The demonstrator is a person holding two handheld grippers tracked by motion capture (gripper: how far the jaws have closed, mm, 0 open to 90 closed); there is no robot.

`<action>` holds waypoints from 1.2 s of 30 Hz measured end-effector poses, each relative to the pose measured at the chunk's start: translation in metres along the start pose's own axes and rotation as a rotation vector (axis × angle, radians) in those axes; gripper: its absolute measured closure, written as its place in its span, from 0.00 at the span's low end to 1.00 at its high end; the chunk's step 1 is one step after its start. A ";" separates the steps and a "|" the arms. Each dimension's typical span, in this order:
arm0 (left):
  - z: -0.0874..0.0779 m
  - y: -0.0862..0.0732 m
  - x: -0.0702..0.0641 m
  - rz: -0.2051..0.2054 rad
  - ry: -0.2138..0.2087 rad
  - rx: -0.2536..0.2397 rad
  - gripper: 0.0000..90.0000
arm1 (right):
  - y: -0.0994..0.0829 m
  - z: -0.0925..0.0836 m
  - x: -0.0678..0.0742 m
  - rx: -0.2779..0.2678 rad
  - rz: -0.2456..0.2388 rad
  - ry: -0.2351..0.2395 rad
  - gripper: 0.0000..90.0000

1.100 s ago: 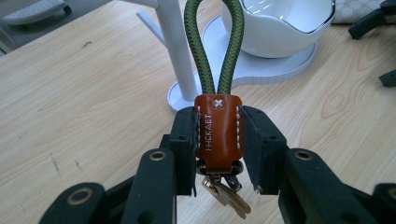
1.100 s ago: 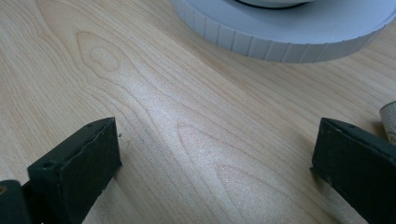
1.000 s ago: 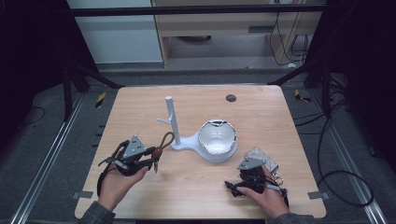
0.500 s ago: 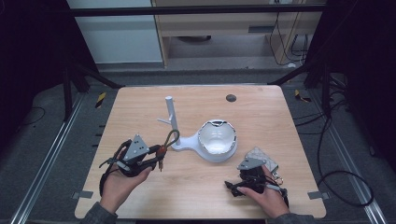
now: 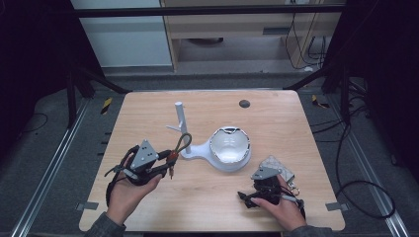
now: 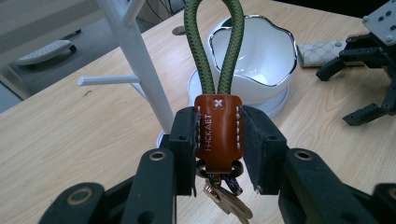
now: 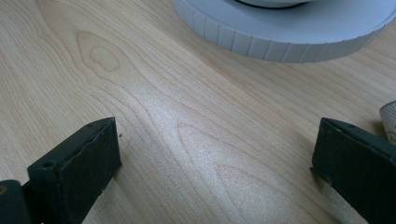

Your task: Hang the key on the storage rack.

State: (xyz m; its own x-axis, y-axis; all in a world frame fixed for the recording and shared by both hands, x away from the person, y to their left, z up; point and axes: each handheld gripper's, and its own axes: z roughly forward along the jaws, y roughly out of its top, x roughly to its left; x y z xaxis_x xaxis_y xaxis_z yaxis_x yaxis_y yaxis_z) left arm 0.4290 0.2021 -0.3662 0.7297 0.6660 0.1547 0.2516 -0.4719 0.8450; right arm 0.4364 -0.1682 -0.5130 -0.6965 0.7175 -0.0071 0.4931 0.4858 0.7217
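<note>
Two views complement each other on the keychain (image 6: pixel 218 133). The left gripper view resolves its brown leather tab, green cord loop (image 6: pixel 213 42) and keys (image 6: pixel 229 200) hanging beneath; the high view reduces it to a small shape at lower left of centre (image 5: pixel 177 150), just beside the white stand (image 5: pixel 180 123) and bowl (image 5: pixel 230 146). The left hand (image 5: pixel 129 190) enters from the lower left with its gripper (image 5: pixel 168 160) pointing toward the stand. The left gripper is clenched on the leather tab, pads pressing both sides. The right hand (image 5: pixel 279 205) rests low at lower right; the right gripper (image 7: pixel 215 163) stands wide and released over bare table (image 7: pixel 140 93), a patterned pouch (image 5: pixel 277 165) just beside it.
</note>
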 end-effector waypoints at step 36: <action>0.031 0.000 0.033 -0.088 0.077 0.014 0.73 | 0.000 0.000 0.000 0.000 0.003 -0.002 0.01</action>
State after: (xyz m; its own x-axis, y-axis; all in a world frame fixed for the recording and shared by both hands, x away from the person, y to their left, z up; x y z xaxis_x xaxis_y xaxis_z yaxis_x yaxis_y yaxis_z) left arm 0.4725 0.2060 -0.3772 0.6536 0.7474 0.1190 0.3223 -0.4172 0.8497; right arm 0.4358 -0.1683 -0.5130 -0.6944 0.7196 -0.0063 0.4948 0.4838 0.7219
